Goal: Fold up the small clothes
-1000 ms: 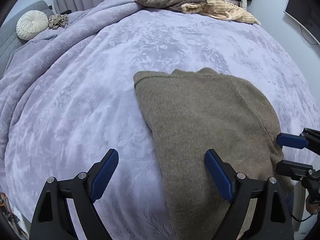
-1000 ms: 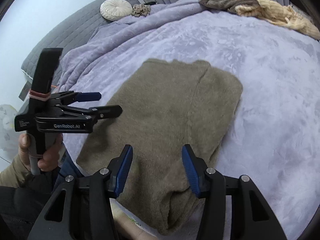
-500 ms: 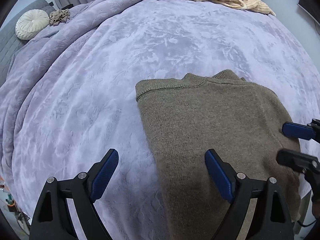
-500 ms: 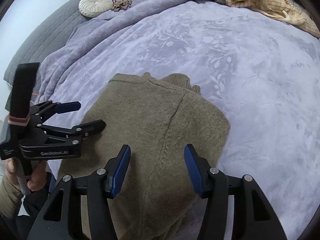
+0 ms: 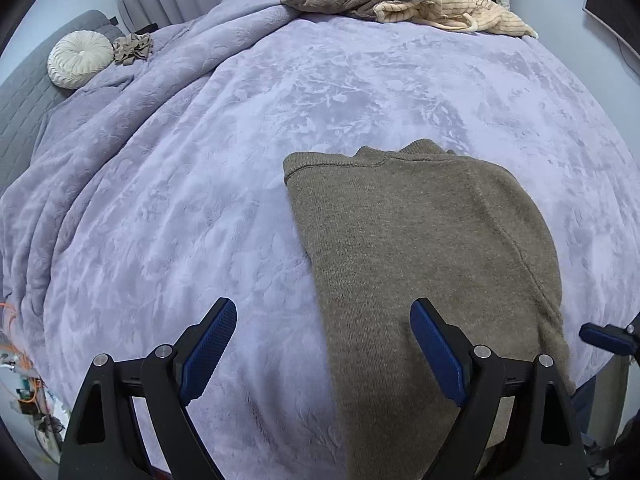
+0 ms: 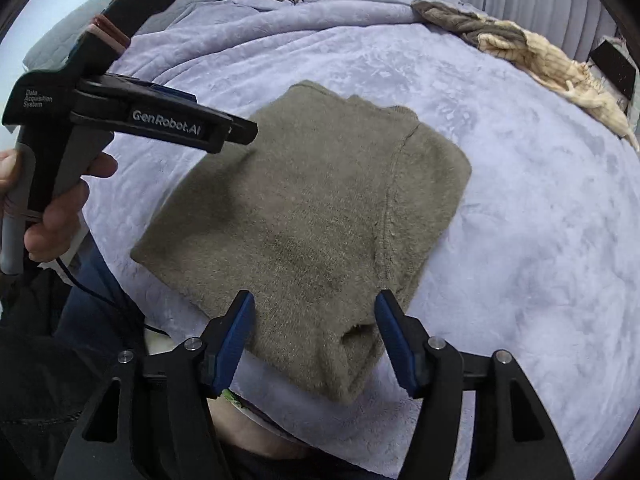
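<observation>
Left wrist view gives us our left gripper [image 5: 324,344] with its fingers spread wide and holding nothing, poised above the near left edge of the olive-brown knit sweater [image 5: 420,240], which lies folded flat on the lavender blanket [image 5: 200,200] at the near side of the bed. From the right wrist camera we see our right gripper [image 6: 314,332] with its jaws opening, the sweater's near edge lying between the fingers without being pinched. A heap of other clothes [image 5: 404,4] sits at the far edge of the blanket, well apart.
</observation>
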`<state>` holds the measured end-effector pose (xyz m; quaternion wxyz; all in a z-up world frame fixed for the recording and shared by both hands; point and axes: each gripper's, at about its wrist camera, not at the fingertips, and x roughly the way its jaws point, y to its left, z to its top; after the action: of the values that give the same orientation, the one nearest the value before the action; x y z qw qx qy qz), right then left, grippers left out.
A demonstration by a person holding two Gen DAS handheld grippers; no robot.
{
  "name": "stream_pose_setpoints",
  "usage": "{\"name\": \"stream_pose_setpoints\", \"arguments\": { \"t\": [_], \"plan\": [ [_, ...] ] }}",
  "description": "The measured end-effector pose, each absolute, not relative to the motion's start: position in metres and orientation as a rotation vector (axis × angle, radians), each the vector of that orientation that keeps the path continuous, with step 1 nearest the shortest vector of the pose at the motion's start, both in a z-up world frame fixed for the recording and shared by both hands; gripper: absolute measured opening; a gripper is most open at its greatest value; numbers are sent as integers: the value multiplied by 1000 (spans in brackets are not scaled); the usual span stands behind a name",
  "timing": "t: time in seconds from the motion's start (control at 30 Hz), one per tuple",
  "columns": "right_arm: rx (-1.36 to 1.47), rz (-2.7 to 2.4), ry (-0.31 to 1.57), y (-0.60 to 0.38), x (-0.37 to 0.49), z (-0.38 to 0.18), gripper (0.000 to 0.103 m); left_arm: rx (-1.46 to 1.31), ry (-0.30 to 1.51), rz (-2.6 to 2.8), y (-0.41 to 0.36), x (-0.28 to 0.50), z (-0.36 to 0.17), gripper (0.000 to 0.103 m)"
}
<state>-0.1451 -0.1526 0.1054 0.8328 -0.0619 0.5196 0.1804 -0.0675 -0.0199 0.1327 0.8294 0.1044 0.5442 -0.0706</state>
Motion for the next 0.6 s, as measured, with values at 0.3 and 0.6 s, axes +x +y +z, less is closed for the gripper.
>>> {"name": "stream_pose_setpoints", "arguments": {
  "t": [0.3, 0.6],
  "plan": [
    [-164, 253, 1065, -148, -131, 151, 77, 190, 1143, -154, -24, -90, 160, 90],
    [-189, 213, 1075, -147, -122, 163, 77, 158, 1162, -152, -28, -104, 167, 90]
  ]
}}
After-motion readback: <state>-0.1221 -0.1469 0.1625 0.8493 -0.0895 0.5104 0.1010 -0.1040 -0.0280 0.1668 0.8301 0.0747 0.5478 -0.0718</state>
